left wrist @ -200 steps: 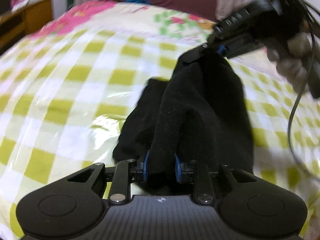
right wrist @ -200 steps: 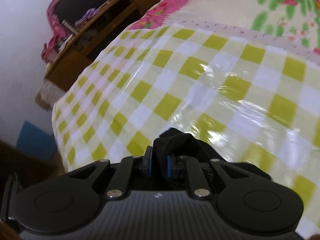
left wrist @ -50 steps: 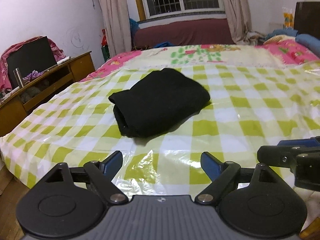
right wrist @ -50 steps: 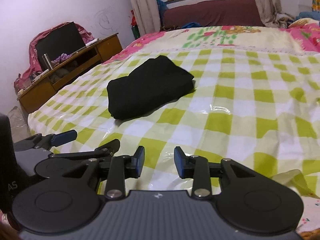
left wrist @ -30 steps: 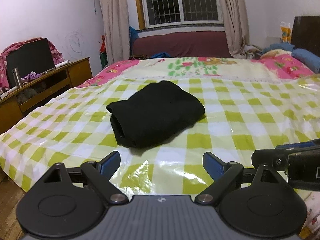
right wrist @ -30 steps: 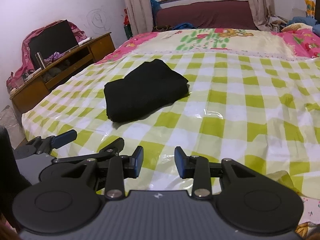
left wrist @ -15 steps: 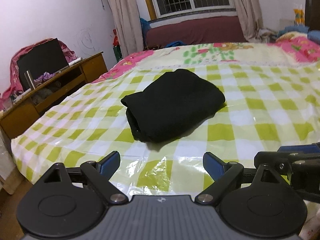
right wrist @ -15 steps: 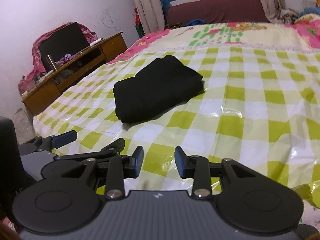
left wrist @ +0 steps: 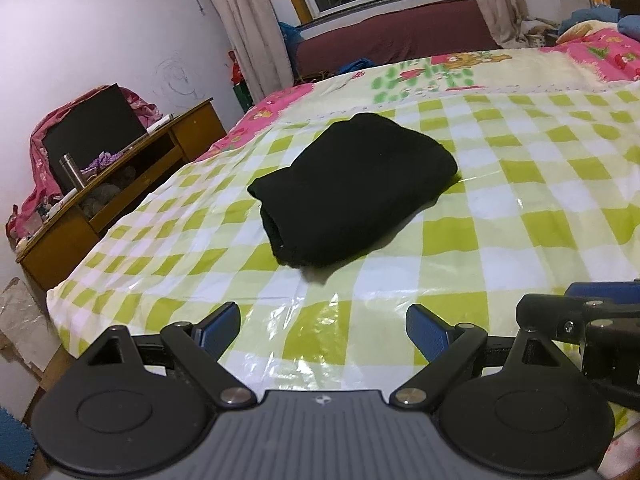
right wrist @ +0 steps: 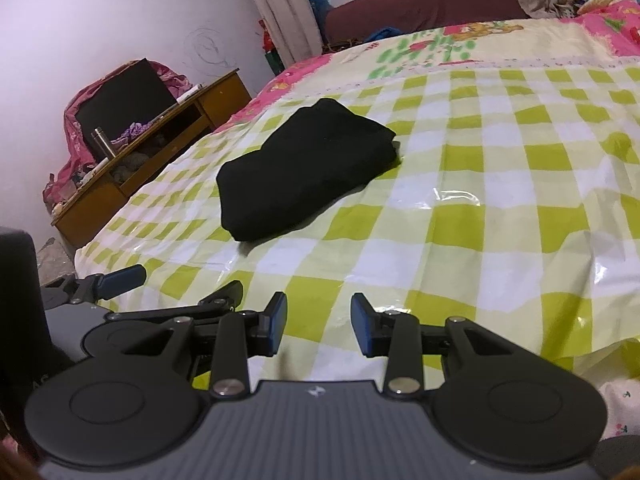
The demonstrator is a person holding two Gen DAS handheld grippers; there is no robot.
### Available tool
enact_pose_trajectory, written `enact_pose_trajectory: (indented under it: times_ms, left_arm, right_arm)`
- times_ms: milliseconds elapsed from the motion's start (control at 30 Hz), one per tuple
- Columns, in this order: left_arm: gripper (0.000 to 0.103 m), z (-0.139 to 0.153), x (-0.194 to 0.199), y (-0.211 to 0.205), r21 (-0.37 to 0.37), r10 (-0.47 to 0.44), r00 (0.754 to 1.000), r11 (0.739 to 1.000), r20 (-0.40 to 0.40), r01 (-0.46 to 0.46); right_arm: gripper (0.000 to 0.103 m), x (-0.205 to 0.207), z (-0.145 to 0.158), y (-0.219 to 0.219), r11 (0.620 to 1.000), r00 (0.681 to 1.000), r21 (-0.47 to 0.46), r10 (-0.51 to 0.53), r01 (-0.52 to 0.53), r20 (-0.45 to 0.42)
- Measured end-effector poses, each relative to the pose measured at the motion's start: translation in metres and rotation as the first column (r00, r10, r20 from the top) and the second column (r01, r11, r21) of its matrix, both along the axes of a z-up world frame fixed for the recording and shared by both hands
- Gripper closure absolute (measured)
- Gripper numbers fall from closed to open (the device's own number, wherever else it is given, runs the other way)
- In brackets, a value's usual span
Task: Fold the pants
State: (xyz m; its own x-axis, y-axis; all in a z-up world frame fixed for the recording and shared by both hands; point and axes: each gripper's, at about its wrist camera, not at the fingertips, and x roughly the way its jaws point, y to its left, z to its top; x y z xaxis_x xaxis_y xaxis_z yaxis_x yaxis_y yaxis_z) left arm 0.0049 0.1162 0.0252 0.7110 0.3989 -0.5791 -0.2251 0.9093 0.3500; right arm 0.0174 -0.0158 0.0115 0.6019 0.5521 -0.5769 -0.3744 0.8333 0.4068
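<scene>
The black pants (left wrist: 352,192) lie folded in a compact bundle on the bed's green-and-white checked plastic sheet (left wrist: 520,220), left of the middle. Both grippers hang back over the near edge of the bed, well apart from the bundle. My left gripper (left wrist: 323,322) is open wide with only the sheet showing between its blue pads. My right gripper (right wrist: 320,320) is open more narrowly and holds nothing. In the right wrist view the pants (right wrist: 304,176) sit ahead and to the left, and the left gripper (right wrist: 120,276) shows low on the left.
A wooden desk (left wrist: 120,184) with a dark screen and a metal flask stands left of the bed. A dark red bench (left wrist: 400,36) runs under the window behind it. A pink floral quilt (left wrist: 600,56) covers the far right. The bed's left edge drops off close by.
Several seconds ago both grippers were shut on the black cloth; now both are open and drawn back. Over the last second both sank slightly and rolled; the pants stayed still.
</scene>
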Motion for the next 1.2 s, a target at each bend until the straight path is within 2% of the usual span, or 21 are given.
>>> enact_pose_trajectory:
  times_ms: [300, 1200]
  left_arm:
    - [0.001, 0.0006, -0.0052, -0.0059, 0.037, 0.004, 1.0, 0.999, -0.004, -0.003]
    - [0.001, -0.0073, -0.0091, -0.0088, 0.047, 0.011, 1.0, 0.999, -0.023, -0.01]
  right_arm:
    - [0.066, -0.0066, -0.001, -0.0033, 1.0, 1.0, -0.001, 0.009, -0.009, 0.025]
    - [0.066, -0.0088, -0.0075, -0.0035, 0.999, 0.999, -0.023, 0.025, -0.024, 0.025]
